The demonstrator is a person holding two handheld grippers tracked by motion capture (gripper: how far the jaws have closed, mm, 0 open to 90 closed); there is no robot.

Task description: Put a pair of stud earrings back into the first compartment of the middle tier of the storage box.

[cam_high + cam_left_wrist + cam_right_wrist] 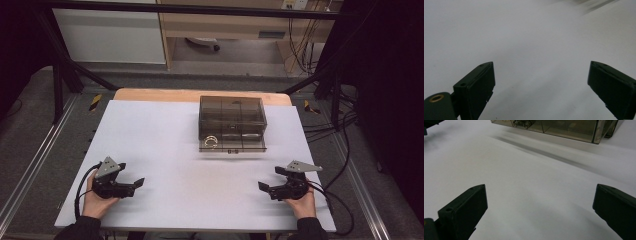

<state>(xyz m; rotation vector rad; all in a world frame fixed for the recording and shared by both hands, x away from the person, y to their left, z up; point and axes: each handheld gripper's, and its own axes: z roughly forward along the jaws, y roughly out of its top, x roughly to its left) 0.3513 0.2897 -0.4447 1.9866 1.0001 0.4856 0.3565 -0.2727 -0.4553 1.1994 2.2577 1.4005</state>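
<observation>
Near edge: left gripper [131, 181] at 7 o'clock and right gripper [267, 182] at 5 o'clock, each hand-held, jaws spread wide, empty, resting on white table cover [165, 145]. Far, 12 o'clock: smoked transparent drawer box [232, 117], bottom drawer [232, 144] pulled out, gold ring [210, 141] in its left compartment.

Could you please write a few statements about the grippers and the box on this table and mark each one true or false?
1. The left gripper is open and holds nothing. True.
2. The right gripper is clamped on the box. False: it is open, well short of the smoky transparent box.
3. The box's bottom drawer is pulled out. True.
4. A gold ring lies on the white table cover beside the box. False: it lies in the open drawer's left compartment.
</observation>
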